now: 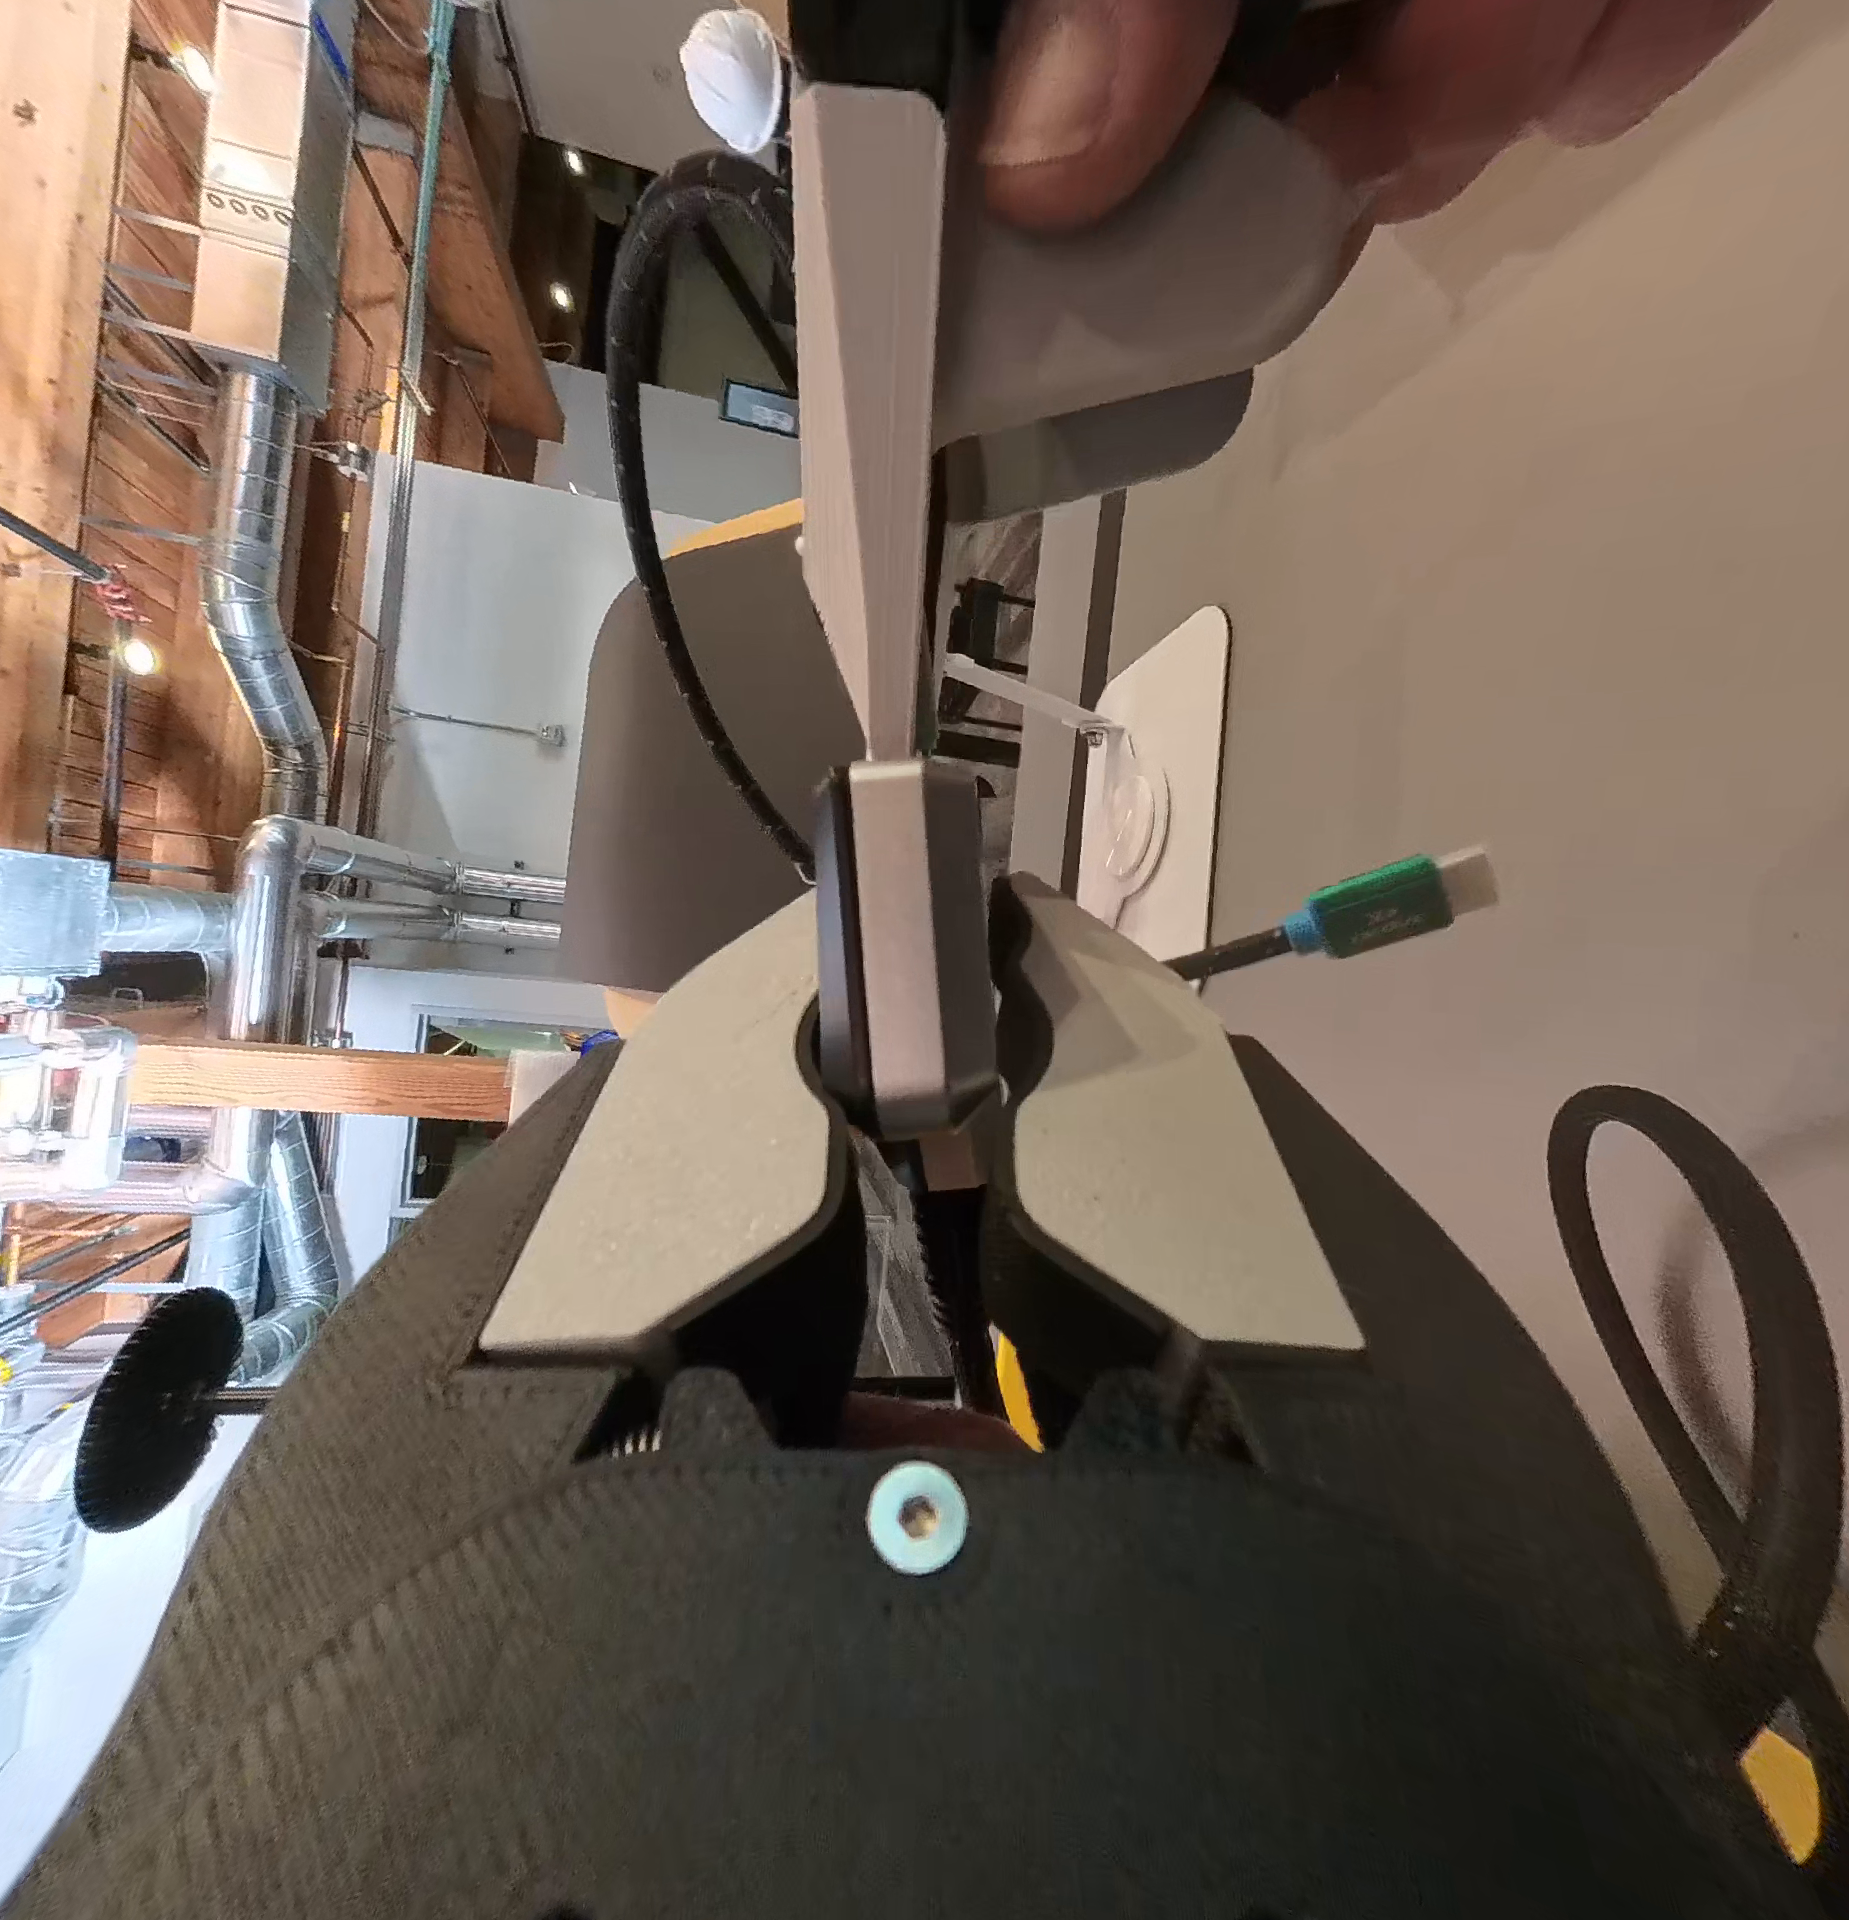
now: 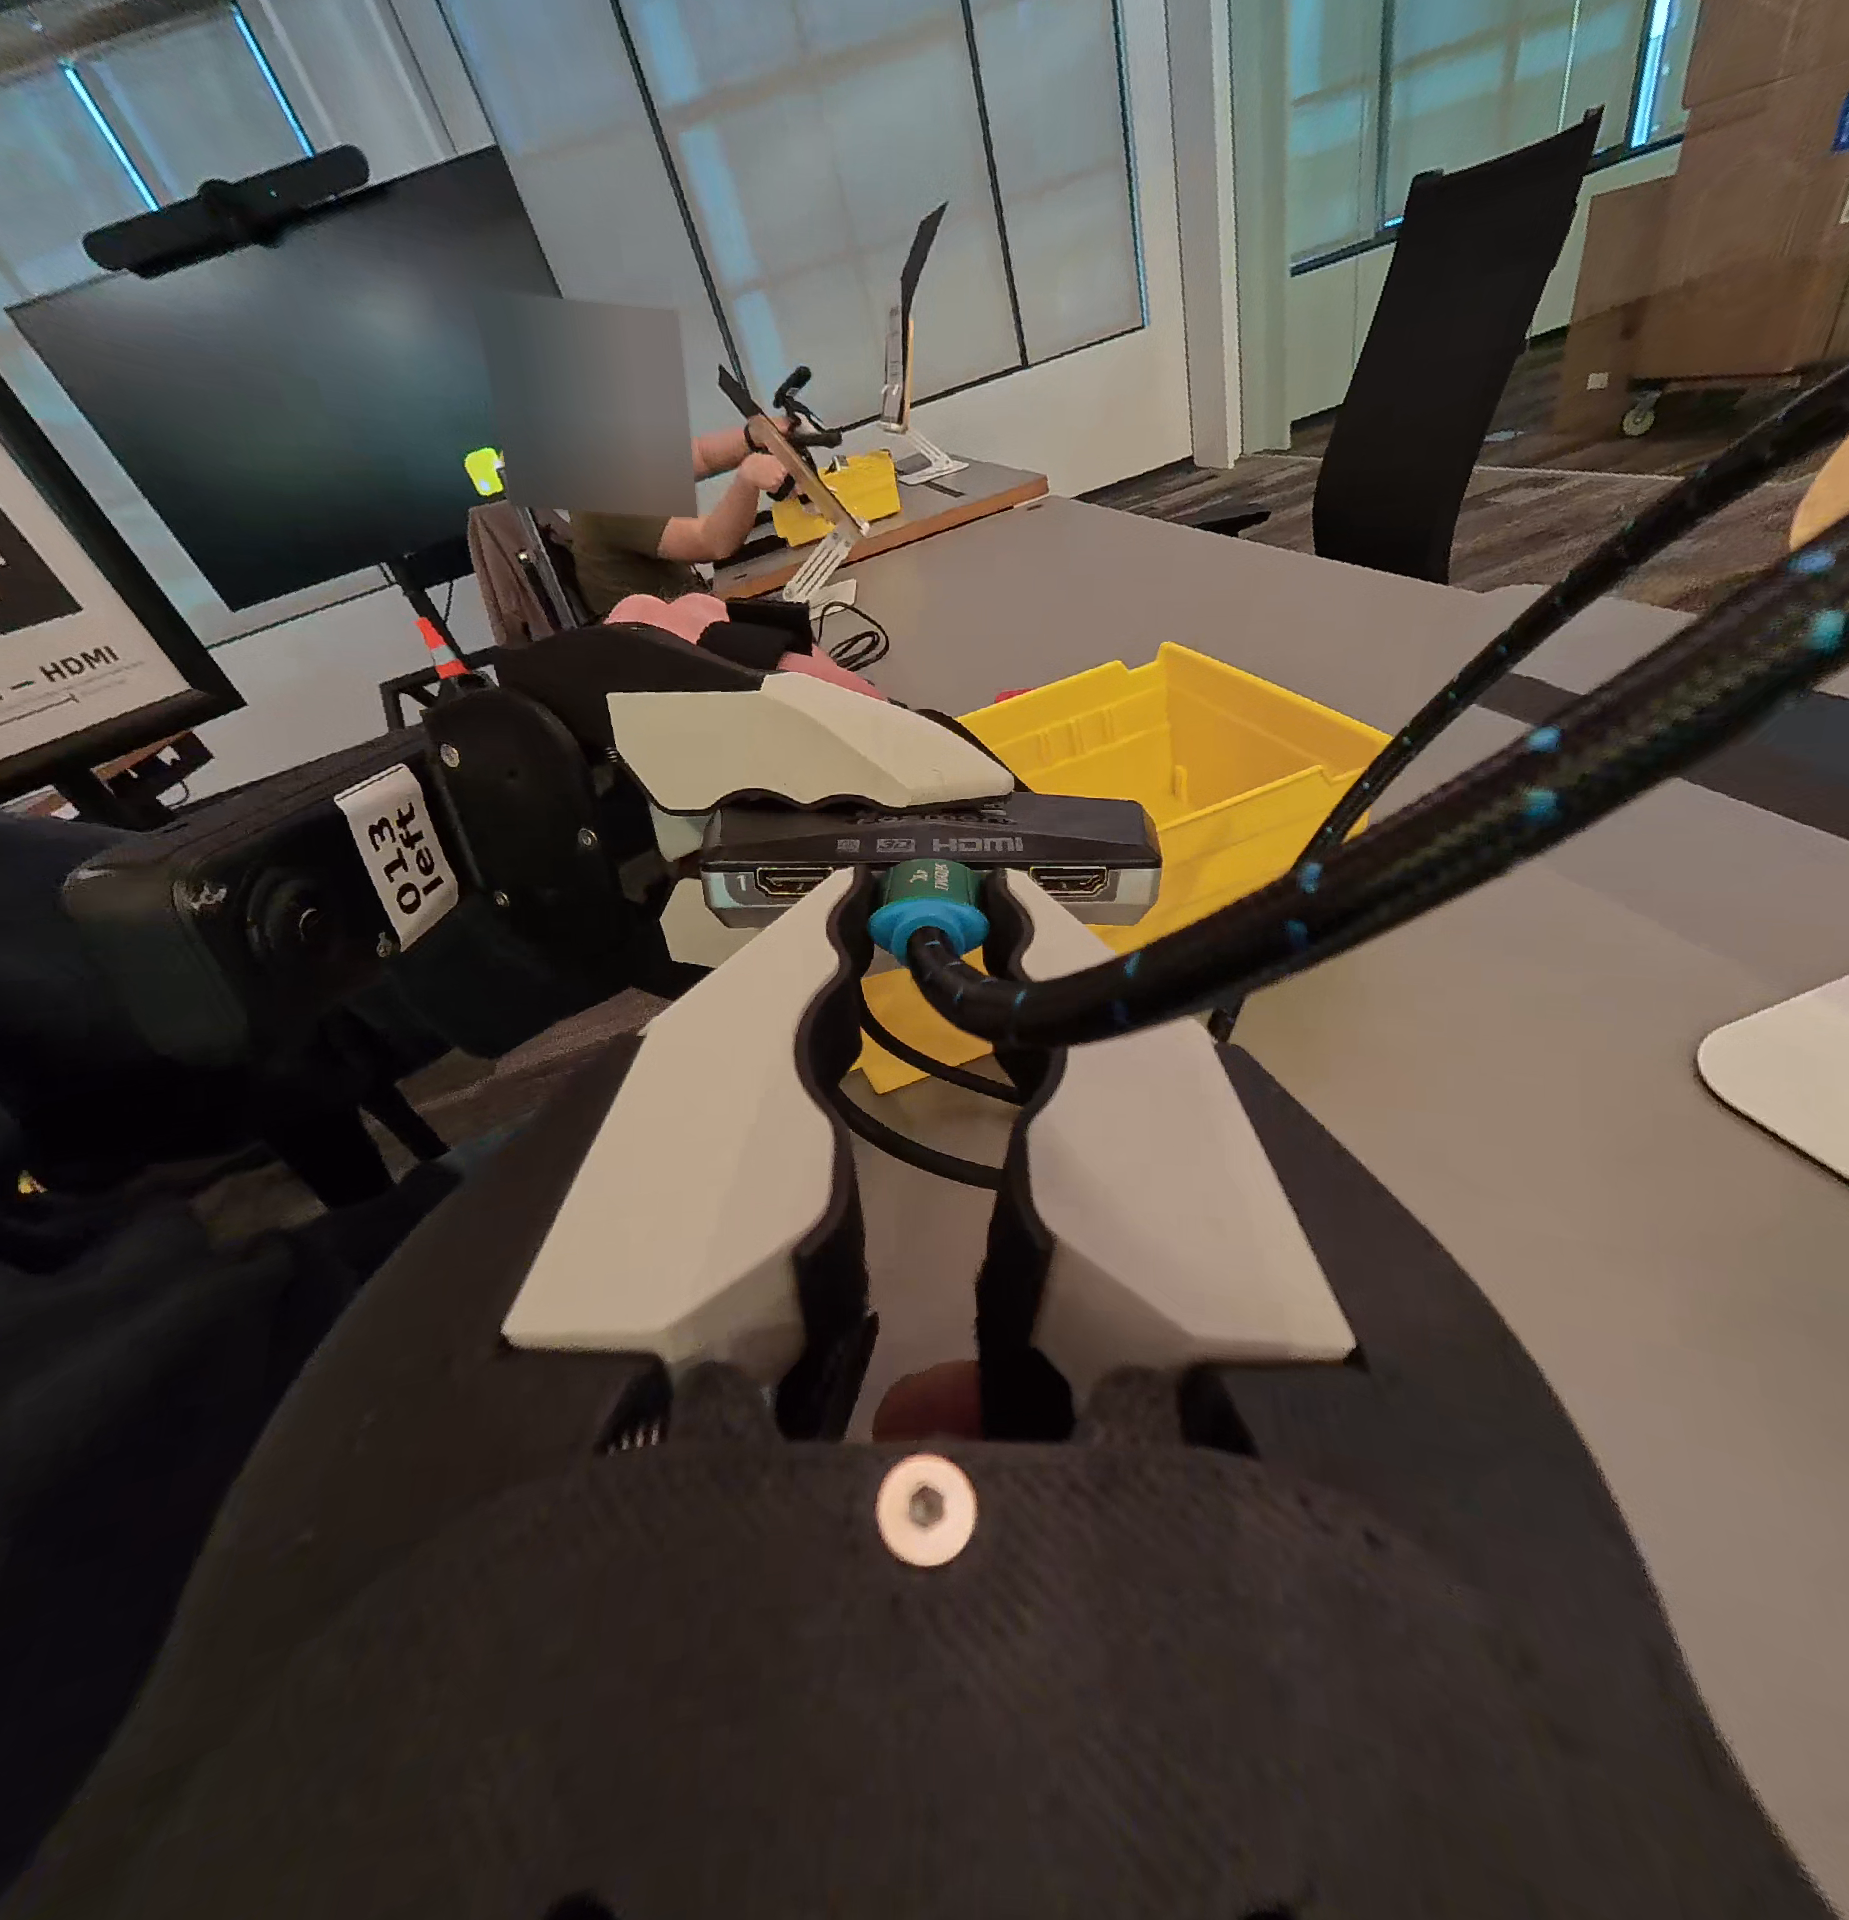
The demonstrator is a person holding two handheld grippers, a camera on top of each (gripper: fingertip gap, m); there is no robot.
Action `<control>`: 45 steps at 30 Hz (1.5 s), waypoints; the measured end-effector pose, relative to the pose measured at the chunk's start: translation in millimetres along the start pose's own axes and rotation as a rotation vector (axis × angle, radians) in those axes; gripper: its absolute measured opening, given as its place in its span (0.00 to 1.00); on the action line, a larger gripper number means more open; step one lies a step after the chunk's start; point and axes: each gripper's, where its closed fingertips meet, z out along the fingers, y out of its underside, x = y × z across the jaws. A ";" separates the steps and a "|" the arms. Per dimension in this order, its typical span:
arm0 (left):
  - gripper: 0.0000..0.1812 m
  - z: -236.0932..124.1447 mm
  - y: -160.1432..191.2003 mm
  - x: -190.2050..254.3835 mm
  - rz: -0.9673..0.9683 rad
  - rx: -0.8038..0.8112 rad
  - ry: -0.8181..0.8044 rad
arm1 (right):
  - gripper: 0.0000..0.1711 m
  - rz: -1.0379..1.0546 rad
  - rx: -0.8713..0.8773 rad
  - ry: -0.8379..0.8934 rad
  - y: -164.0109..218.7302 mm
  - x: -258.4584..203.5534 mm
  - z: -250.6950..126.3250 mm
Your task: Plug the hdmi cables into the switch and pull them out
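Observation:
The HDMI switch [image 2: 930, 844] is a flat dark box with a silver port face, held in the air above the grey table [image 2: 1419, 1091]. My left gripper [image 1: 907, 930] is shut on the switch [image 1: 904, 935] from its side; it also shows in the right wrist view [image 2: 795, 743]. My right gripper [image 2: 925, 906] is shut on a green HDMI plug [image 2: 920, 879] that sits against the switch's middle port, its metal end hidden. Its black braided cable [image 2: 1419, 831] arcs off to the right. A second green plug [image 1: 1393, 902] lies free on the table, its silver tip bare.
A yellow bin [image 2: 1211, 748] stands just behind the switch. A white pad [image 2: 1813, 1081] lies at the right. A loop of black cable [image 1: 1720, 1351] rests on the table. A person works at a far table [image 2: 951, 499], beside a dark screen [image 2: 276, 416] and a black chair [image 2: 1439, 364]. The grippers are tip to tip, or close to it.

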 end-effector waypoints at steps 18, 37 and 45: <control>0.12 -4.6 59.0 -20.0 -0.118 -0.134 -0.036 | 0.11 -0.059 0.212 0.211 -50.8 8.0 -51.3; 0.12 -25.7 81.6 -69.4 -0.246 -0.150 -0.084 | 0.12 -0.243 -0.026 0.354 -73.1 -15.8 -129.3; 0.12 -24.5 80.5 -64.9 -0.257 -0.135 -0.061 | 0.12 -0.133 -0.082 0.588 -49.0 8.6 -271.9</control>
